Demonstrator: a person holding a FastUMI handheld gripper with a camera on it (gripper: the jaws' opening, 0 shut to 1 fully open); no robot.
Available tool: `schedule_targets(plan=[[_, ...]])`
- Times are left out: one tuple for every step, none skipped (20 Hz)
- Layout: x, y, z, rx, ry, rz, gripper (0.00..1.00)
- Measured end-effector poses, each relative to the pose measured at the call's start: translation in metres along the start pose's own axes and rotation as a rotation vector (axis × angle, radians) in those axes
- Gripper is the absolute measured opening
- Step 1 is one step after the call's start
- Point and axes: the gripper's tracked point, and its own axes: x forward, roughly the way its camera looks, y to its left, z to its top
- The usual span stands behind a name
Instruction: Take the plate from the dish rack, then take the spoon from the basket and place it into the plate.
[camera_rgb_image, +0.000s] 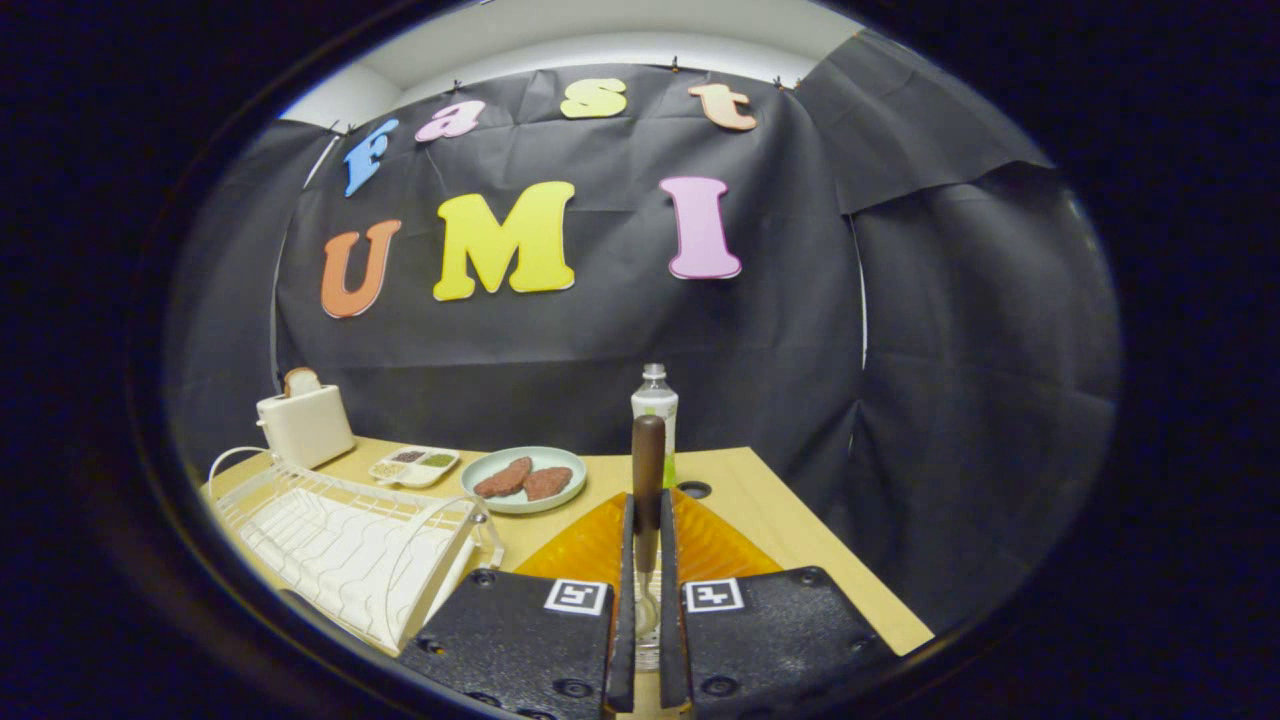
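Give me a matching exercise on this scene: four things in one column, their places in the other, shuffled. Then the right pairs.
Things:
1. spoon
2. toaster
3. bottle
4. orange plate

Places:
A. behind the dish rack, a slice of bread sticking out of its top
B. flat on the table, just ahead of the claw, under the spoon
C. between the claw's fingers, which are shut on it, handle pointing up
D. upright beyond the spoon, near the table's far edge

Pairs: 1-C, 2-A, 3-D, 4-B
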Motion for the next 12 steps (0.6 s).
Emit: schedule_targets(plan=[[-0.008, 0.005, 0.008, -0.007, -0.016, 0.004, 0.15], [-0.015, 0.01, 0.016, -0.017, -0.031, 0.005, 0.15], [-0.023, 0.012, 0.022, -0.023, -0.04, 0.002, 0.15], [-0.031, 0.016, 0.03, -0.028, -0.048, 0.0, 0.15], [-0.041, 0.021, 0.037, -0.027, -0.051, 0.005, 0.15], [-0.053, 0.03, 0.043, -0.024, -0.055, 0.018, 0.15], [-0.066, 0.036, 0.052, -0.024, -0.064, 0.029, 0.15], [-0.079, 0.043, 0.061, -0.024, -0.079, 0.036, 0.15], [-0.094, 0.049, 0.068, -0.025, -0.096, 0.04, 0.15], [-0.109, 0.057, 0.074, -0.026, -0.113, 0.047, 0.15], [-0.125, 0.066, 0.077, -0.027, -0.128, 0.055, 0.15], [-0.141, 0.075, 0.08, -0.026, -0.139, 0.06, 0.15]])
